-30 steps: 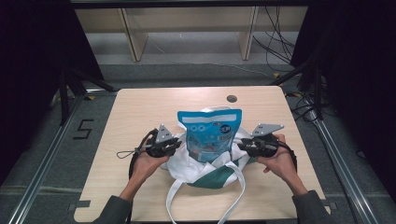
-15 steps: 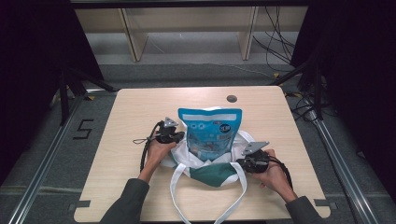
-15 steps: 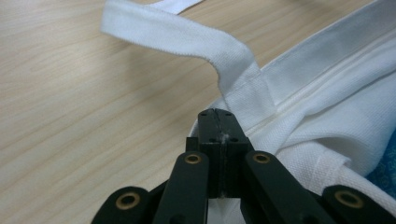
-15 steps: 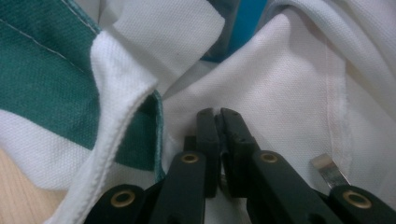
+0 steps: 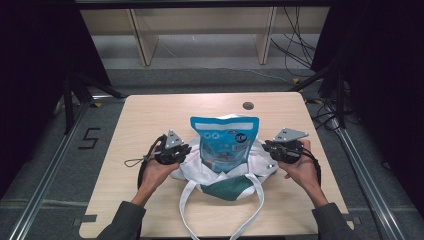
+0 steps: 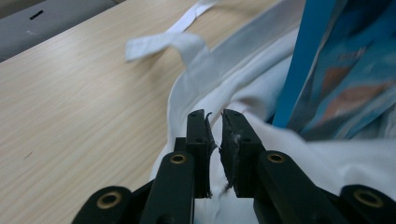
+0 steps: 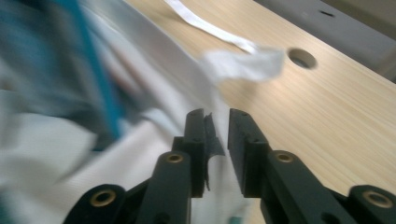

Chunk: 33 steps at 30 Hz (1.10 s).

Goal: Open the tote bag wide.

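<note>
Half a second back the left gripper (image 5: 186, 151) sits higher, up beside the top left corner of the blue packet (image 5: 225, 142); now it is lower, at the white bag (image 5: 260, 162) just left of the packet's bottom, much where it was a second back. The right gripper (image 5: 270, 148) sits low half a second back, by the bag's green patch (image 5: 227, 187) below the packet; now it is out beside the packet's right edge, at the bag's right rim. Both grippers' jaws have just been opening a little, with a narrow gap between them and white bag cloth lying there.
</note>
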Tool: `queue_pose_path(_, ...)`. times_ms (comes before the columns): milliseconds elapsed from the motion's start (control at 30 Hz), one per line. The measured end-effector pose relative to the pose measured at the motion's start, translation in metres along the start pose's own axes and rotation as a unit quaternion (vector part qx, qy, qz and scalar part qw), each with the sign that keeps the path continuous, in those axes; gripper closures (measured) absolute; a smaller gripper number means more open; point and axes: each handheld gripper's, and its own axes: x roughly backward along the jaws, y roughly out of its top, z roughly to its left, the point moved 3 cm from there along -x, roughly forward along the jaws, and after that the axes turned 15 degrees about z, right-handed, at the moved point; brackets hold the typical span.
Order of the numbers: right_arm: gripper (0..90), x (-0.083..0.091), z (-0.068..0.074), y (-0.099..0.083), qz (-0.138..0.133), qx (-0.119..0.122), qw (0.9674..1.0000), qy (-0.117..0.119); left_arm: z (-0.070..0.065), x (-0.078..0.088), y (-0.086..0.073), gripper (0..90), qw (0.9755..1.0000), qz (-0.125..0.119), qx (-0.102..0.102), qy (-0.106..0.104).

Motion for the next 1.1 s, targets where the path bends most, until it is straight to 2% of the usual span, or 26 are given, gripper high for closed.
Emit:
queue_pose_path(33, 77.1, -0.011, -0.004, -0.002, 0.016, 0.002, 0.9998, -0.012, 0.002, -0.004, -0.003, 80.9, 0.9999, -0.002, 0.011, 0.001)
queue_pose_path(133, 84.2, -0.035, -0.011, -0.007, 0.048, 0.008, 0.9986, -0.021, 0.006, -0.019, -0.009, 82.4, 0.9998, 0.006, 0.016, -0.007)
queue_pose_path(167, 85.5, -0.043, -0.013, -0.009, 0.062, 0.001, 0.9979, -0.021, 0.002, -0.023, -0.012, 82.3, 0.9991, 0.023, 0.034, -0.007)
queue_pose_path(200, 86.0, -0.05, -0.016, -0.011, 0.065, -0.009, 0.9977, -0.014, 0.004, -0.028, -0.014, 82.6, 0.9991, 0.033, 0.025, -0.002)
queue_pose_path(233, 86.4, -0.055, -0.018, -0.012, 0.07, -0.015, 0.9974, -0.006, 0.005, -0.032, -0.016, 83.3, 0.999, 0.037, 0.026, -0.004)
queue_pose_path(367, 87.2, -0.07, -0.022, -0.012, 0.074, -0.033, 0.9967, 0.005, 0.007, -0.046, -0.025, 86.5, 0.9986, 0.032, 0.041, -0.009)
queue_pose_path(433, 87.3, -0.073, -0.021, -0.014, 0.074, -0.044, 0.9962, 0.011, 0.005, -0.053, -0.029, 87.0, 0.9977, 0.033, 0.044, -0.039)
queue_pose_path(467, 87.2, -0.072, -0.021, -0.014, 0.075, -0.043, 0.9962, 0.012, 0.003, -0.055, -0.028, 87.3, 0.9976, 0.028, 0.053, -0.034)
queue_pose_path(533, 86.2, -0.072, -0.021, -0.014, 0.064, -0.05, 0.9967, 0.008, 0.0, -0.052, -0.025, 86.2, 0.9981, 0.039, 0.043, -0.021)
queue_pose_path(600, 81.2, -0.066, -0.022, -0.013, 0.069, -0.059, 0.9958, 0.011, -0.001, -0.045, -0.021, 82.2, 0.9984, 0.041, 0.037, -0.014)
queue_pose_path(667, 76.9, -0.053, -0.024, -0.009, 0.059, -0.066, 0.9961, 0.005, -0.002, -0.04, -0.02, 79.2, 0.9986, 0.037, 0.034, -0.015)
queue_pose_path(700, 76.9, -0.042, -0.025, -0.006, 0.036, -0.063, 0.9974, 0.006, -0.004, -0.029, -0.016, 78.9, 0.9989, 0.013, 0.042, -0.019)
queue_pose_path(733, 77.1, -0.036, -0.026, -0.004, 0.021, -0.053, 0.9984, 0.007, -0.004, -0.022, -0.014, 78.8, 0.9989, 0.007, 0.042, -0.021)
queue_pose_path(767, 77.2, -0.026, -0.023, -0.002, 0.011, -0.056, 0.9983, 0.013, -0.004, -0.015, -0.012, 78.8, 0.9987, -0.004, 0.044, -0.025)
queue_pose_path(800, 77.2, -0.018, -0.022, -0.002, 0.001, -0.041, 0.999, 0.016, -0.006, -0.009, -0.011, 79.0, 0.9984, -0.015, 0.049, -0.026)
queue_pose_path(867, 77.9, -0.002, -0.013, -0.002, -0.005, -0.044, 0.9983, 0.037, -0.014, 0.002, -0.01, 79.6, 0.9981, -0.023, 0.045, -0.037)
queue_pose_path(933, 78.3, 0.01, -0.005, -0.003, -0.022, -0.03, 0.9983, 0.045, -0.024, 0.009, -0.012, 79.6, 0.9978, -0.028, 0.037, -0.048)
queue_pose_path(1000, 78.7, 0.02, 0.007, -0.004, -0.025, -0.024, 0.997, 0.069, -0.036, 0.016, -0.018, 79.6, 0.9976, -0.027, 0.027, -0.058)
queue_pose_path(1033, 78.9, 0.024, 0.015, -0.006, -0.025, -0.013, 0.9961, 0.083, -0.04, 0.018, -0.02, 79.5, 0.9971, -0.029, 0.026, -0.066)
queue_pose_path(1100, 79.1, 0.031, 0.03, -0.011, -0.022, -0.001, 0.9949, 0.099, -0.049, 0.025, -0.026, 78.8, 0.9964, -0.037, 0.02, -0.074)
